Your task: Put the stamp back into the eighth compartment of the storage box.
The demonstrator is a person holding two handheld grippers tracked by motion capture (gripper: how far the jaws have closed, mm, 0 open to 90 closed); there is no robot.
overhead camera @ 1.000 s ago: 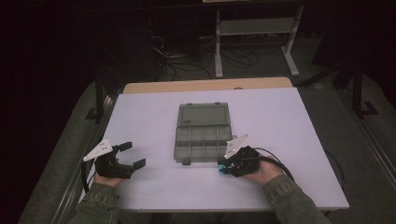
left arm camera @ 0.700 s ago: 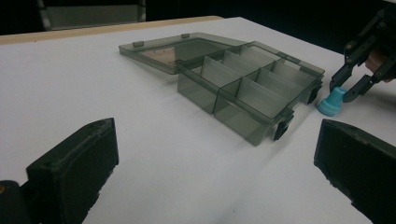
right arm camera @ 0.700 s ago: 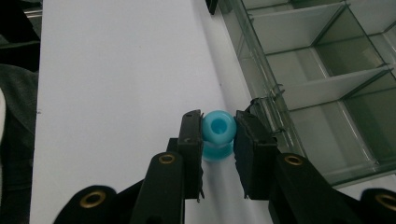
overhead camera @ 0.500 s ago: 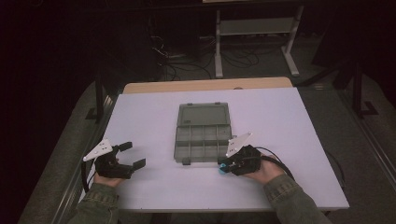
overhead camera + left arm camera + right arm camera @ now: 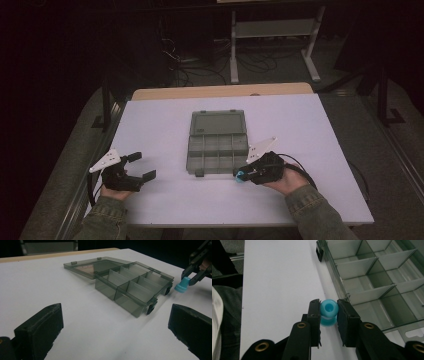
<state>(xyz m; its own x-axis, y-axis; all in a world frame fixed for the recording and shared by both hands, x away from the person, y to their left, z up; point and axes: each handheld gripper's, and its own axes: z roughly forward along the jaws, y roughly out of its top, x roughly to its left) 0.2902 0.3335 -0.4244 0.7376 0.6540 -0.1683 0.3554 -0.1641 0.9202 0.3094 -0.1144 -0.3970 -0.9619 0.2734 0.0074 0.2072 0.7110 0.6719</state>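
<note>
A smoky clear compartment box (image 5: 218, 142) lies open in the middle of the white table, lid flat at the far side; I see it also as the box (image 5: 130, 287) and the box (image 5: 374, 272), its compartments bare. My right gripper (image 5: 242, 174) sits at the box's near right corner, shut on a small blue spool (image 5: 240, 176), the spool (image 5: 329, 311) pinched between its jaws and the spool (image 5: 182, 285) just off the table. My left gripper (image 5: 140, 166) rests at the near left of the table, open, nothing between its jaws.
The white table (image 5: 165, 125) has a wooden strip (image 5: 220, 91) along its far edge. Beyond it stand a metal rack (image 5: 272, 30) and floor cables in the dark. Black latches (image 5: 151, 308) stick out of the box's near wall.
The right gripper with the blue spool has edged slightly. The left gripper and the box stay where they were.
</note>
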